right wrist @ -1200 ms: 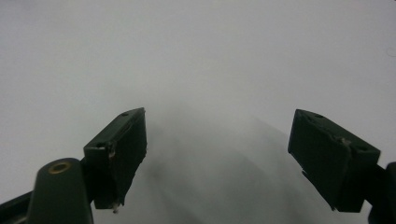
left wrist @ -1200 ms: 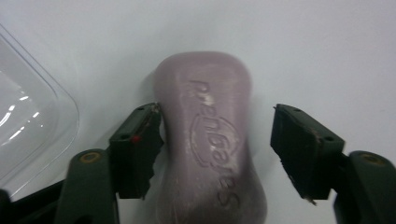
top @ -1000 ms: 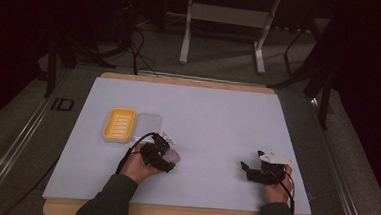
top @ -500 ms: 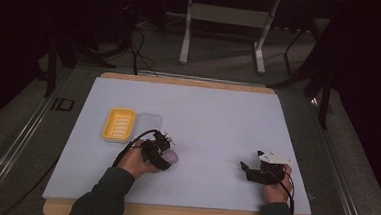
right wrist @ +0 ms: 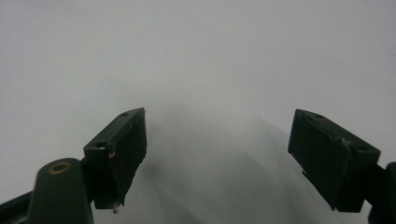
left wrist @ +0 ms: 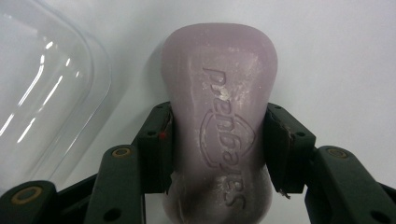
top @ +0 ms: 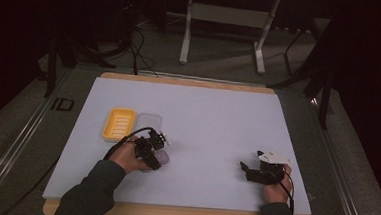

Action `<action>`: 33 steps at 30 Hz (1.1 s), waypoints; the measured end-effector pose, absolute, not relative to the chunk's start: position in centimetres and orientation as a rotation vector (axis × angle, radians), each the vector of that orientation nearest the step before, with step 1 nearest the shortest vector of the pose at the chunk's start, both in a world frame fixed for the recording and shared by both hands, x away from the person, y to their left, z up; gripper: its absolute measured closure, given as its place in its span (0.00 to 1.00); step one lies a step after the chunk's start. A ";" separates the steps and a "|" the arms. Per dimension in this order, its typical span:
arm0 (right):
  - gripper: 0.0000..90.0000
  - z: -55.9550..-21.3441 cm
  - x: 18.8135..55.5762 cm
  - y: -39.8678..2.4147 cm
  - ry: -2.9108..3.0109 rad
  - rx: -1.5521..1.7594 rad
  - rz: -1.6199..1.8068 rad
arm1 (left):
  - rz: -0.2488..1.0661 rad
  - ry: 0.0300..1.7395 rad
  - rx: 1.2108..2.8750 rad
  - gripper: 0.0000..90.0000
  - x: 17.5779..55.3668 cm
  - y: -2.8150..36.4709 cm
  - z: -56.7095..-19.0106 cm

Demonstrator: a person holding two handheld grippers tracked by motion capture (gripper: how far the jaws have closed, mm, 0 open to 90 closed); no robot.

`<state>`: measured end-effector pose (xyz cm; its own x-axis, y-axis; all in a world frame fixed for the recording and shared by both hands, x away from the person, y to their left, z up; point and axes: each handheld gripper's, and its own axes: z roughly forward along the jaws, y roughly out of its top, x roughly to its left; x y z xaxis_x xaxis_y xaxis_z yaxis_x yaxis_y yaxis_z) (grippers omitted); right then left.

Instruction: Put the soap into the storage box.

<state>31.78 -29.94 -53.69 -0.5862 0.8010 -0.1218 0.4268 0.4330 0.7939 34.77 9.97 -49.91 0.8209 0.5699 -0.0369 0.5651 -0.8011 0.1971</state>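
The left gripper [left wrist: 217, 154] holds a bar of purple soap [left wrist: 218, 116]. Its two black jaws have just been closing, and now the pads press on both long sides of the soap. The soap lies flat on the white table [left wrist: 336, 56], with raised letters on its top. In the high view, the left gripper [top: 157, 146] and the soap [top: 161, 157] are at the near left part of the table, with the person's left hand [top: 125, 157] behind them.

The right gripper [right wrist: 217, 154] is open. Its jaws stand wide apart with nothing between them, just bare table under them. In the high view, the right gripper [top: 247, 170] sits at the near right part of the table, in the person's right hand [top: 274, 185], well apart from the soap.

A little farther back, just past the soap, lies a clear plastic lid [top: 148, 122]. In the left gripper view the lid [left wrist: 42, 88] is close beside the soap, on its left, but they do not touch. A yellow soap dish [top: 119, 123] sits right next to the lid, on its left side.

Past the far edge of the table, a grey stand [top: 224, 19] is on the dark floor.
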 end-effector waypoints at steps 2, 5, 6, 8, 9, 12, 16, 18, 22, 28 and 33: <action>0.21 -53.7 31.8 -29.9 2.201 1.033 1.015 | 0.036 0.875 2.832 0.55 34.9 9.8 -49.9; 0.21 -53.7 31.8 -29.9 2.203 1.033 1.013 | 0.040 0.857 2.878 0.54 35.1 9.3 -49.9; 0.21 -53.7 31.8 -29.9 2.203 1.034 1.012 | 0.042 0.849 2.892 0.54 35.1 9.1 -49.9; 0.21 -53.7 31.8 -29.9 2.203 1.033 1.013 | 0.040 0.838 2.917 0.54 35.2 8.8 -49.9; 0.21 -53.7 31.8 -29.9 2.204 1.033 1.012 | 0.039 0.837 2.921 0.54 35.3 8.7 -49.9; 0.21 -53.7 31.8 -29.9 2.205 1.033 1.011 | 0.037 0.813 2.938 0.54 35.4 8.6 -49.9; 0.21 -53.7 31.8 -29.9 2.205 1.033 1.010 | 0.049 0.793 2.941 0.55 35.3 8.5 -49.8; 0.21 -53.7 31.8 -29.9 2.205 1.033 1.010 | 0.045 0.794 2.937 0.55 35.3 8.6 -49.8; 0.21 -53.7 31.8 -29.9 2.204 1.033 1.012 | 0.039 0.788 2.938 0.55 35.3 8.7 -49.8; 0.21 -53.7 31.8 -29.9 2.203 1.033 1.012 | 0.042 0.797 2.929 0.55 35.3 8.8 -49.7; 0.21 -53.7 31.8 -29.9 2.203 1.033 1.012 | 0.047 0.800 2.918 0.55 35.4 9.1 -49.4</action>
<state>31.78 -29.91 -53.70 -0.5862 0.8008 -0.1231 0.4282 0.4352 0.7920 35.40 9.13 -49.42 0.8602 0.5100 -0.0008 0.5065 -0.8539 0.1194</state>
